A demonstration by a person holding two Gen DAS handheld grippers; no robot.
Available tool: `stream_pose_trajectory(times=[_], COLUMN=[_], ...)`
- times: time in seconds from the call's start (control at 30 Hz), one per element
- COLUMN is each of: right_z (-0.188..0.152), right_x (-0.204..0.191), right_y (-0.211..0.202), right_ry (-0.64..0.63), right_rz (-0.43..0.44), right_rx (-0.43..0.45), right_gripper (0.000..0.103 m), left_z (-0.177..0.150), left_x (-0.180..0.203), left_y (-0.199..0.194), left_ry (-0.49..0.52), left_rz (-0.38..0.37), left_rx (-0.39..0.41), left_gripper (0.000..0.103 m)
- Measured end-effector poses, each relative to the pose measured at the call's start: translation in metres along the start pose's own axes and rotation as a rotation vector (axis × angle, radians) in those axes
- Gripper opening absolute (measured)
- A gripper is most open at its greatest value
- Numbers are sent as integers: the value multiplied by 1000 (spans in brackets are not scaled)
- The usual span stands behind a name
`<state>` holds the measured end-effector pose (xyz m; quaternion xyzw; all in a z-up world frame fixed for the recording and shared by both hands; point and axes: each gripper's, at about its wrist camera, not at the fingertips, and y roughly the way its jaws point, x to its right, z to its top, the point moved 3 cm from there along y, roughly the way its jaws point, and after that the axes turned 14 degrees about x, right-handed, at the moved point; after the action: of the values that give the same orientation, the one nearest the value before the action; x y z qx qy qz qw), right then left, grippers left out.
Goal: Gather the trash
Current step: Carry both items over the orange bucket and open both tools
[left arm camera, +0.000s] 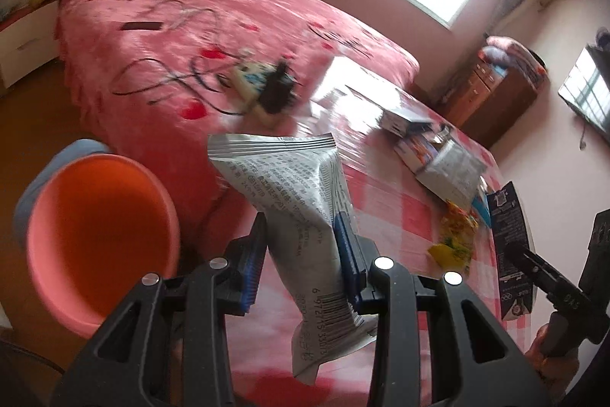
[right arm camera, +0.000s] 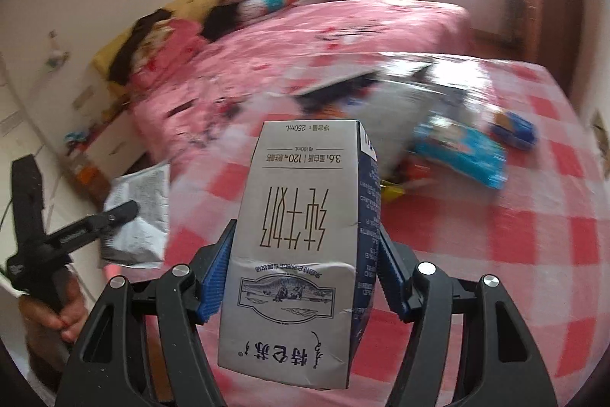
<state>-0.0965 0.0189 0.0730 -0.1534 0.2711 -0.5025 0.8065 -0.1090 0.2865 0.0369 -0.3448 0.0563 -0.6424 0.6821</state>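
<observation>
Left gripper point(left arm camera: 301, 256): seen from its own wrist camera, its blue pads are closed on a crumpled silver snack wrapper point(left arm camera: 293, 201), pinched across the middle so the barcode end hangs below the jaws and the crimped end stands above.
Bin: an orange plastic bin point(left arm camera: 97, 235) stands open-mouthed at lower left on the floor, beside the table edge and apart from the wrapper.
Left-hand advice: carry the wrapper fully over the bin's mouth before easing the pads apart; the foil is light and stiff and could, I judge, catch the rim or drift if let go early.
Remaining trash, left view: a yellow wrapper point(left arm camera: 455, 235) and blue and white packets point(left arm camera: 438, 155) lie on the pink checked tablecloth point(left arm camera: 389, 216).
Right gripper point(right arm camera: 305, 269): in its own wrist view, the jaws stand wide but clamped on a 250 mL milk carton point(right arm camera: 301, 239), gripping its two narrow sides with the print upside down.
Carton handling: the dented card suggests it is empty, so a firm, steady hold should do; squeezing harder could collapse it.
Right-hand advice: the bin is not visible in this view, so let the left hand drop first, then bring the carton over.
Collision risk: the left gripper point(right arm camera: 114, 216) and wrapper point(right arm camera: 139, 216) sit just to the left, so keep the two hands apart.
</observation>
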Motion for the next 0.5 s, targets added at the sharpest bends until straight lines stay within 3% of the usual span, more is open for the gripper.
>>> stream_pose_trajectory(times=[0.27, 0.5], right_z=[5, -10], right_x=[-118, -199], right_y=[64, 127], right_ry=[-94, -162], right_rz=[250, 373], right_rx=[-105, -199], right_gripper=[67, 67], left_z=[12, 2], left_x=[-82, -149], left_y=[-22, -13], left_ry=[-74, -134], left_rz=[156, 273], left_rx=[68, 48], left_gripper=[37, 37])
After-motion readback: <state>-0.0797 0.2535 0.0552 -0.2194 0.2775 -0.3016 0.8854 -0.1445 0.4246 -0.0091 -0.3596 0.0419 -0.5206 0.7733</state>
